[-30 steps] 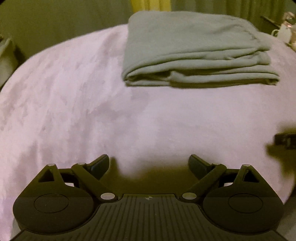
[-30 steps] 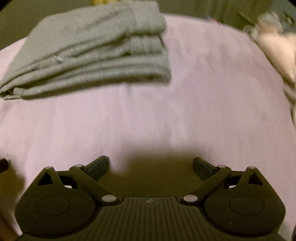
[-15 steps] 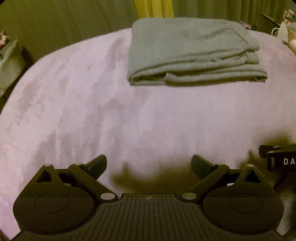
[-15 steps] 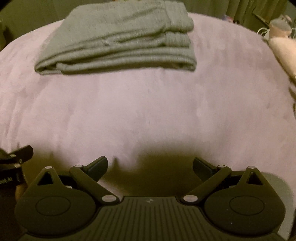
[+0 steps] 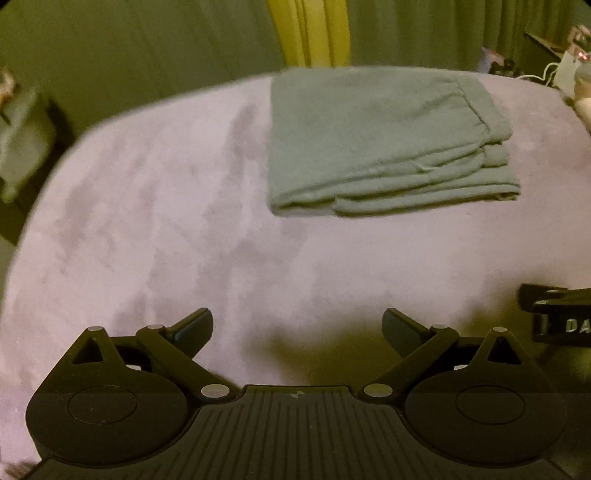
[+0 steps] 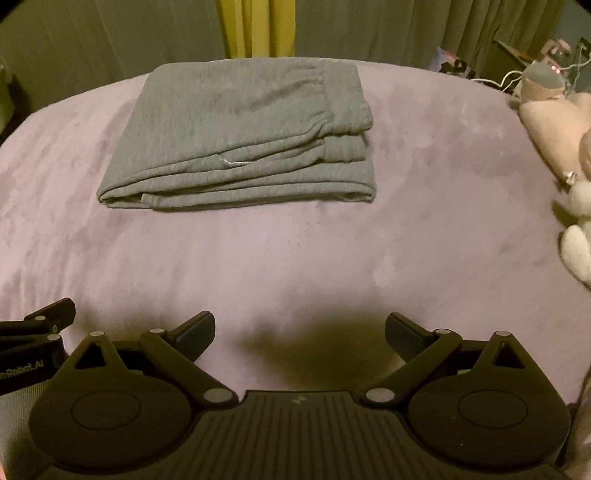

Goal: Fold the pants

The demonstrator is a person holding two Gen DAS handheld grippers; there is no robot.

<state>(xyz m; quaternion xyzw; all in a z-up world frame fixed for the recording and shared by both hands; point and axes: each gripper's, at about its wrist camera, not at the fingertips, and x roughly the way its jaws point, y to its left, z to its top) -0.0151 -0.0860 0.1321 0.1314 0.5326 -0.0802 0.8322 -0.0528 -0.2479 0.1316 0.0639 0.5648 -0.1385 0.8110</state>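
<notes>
The bed [image 6: 332, 258] is filling both views, its lilac cover lying bare between me and the pants [image 6: 243, 136]. The pants are sitting toward the far side of it as a grey, neatly stacked rectangle, layered edges facing me and the waistband end turned to my right. That compact stack is telling me the folding looks finished, which would be why nothing is being held. Behind it the curtains [image 6: 369, 29] are hanging, with a yellow strip showing, and soft toys [image 6: 554, 125] are crowding the bed's right edge, well apart from the pants.

My left gripper [image 5: 297, 328] is hovering low over the near cover, jaws spread wide and empty. My right gripper [image 6: 299, 330] is doing the same just beside it, jaws wide and gripping nothing. Each one is peeking into the other's view at the edge.

Compared with a second ago, both grippers are sitting farther back and tipped higher: the pants are looking smaller and deeper in view, more curtain is showing, and the right view is sharp where it was blurred. The stack itself is looking unchanged. I'm judging this a retreat.
</notes>
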